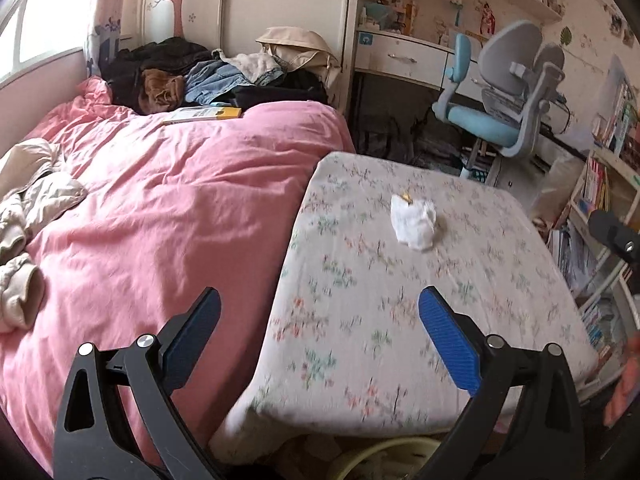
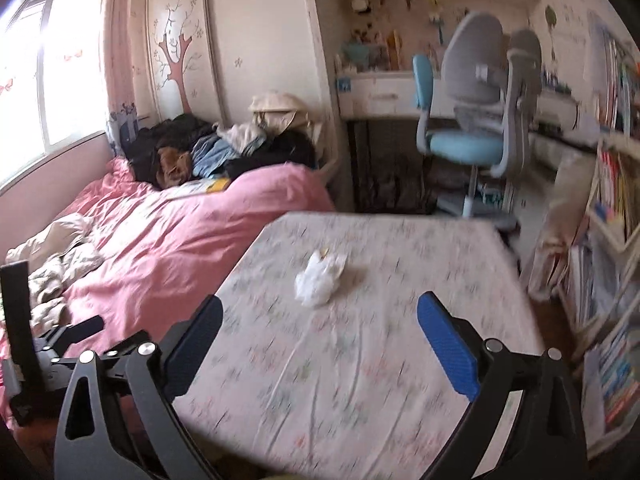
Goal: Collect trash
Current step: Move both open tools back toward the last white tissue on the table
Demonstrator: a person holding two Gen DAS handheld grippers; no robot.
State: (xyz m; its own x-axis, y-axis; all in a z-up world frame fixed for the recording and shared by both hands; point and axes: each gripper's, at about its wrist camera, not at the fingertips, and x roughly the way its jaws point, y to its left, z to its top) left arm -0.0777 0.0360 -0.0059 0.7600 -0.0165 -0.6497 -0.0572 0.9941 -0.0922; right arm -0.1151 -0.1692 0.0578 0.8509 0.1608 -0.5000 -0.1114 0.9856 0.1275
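The left gripper (image 1: 319, 316) points forward and downward, jaws spread wide with nothing between its blue pads. The right gripper (image 2: 320, 322) is posed likewise, jaws wide and empty. In the right wrist view, the left gripper's body sits at 9 o'clock.

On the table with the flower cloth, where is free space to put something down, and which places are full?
The floral tablecloth is bare everywhere except the crumpled white tissue near its middle: free between the tissue and the near edge, and along the pink duvet side. The bed's far end is crowded with piled clothes and a book.
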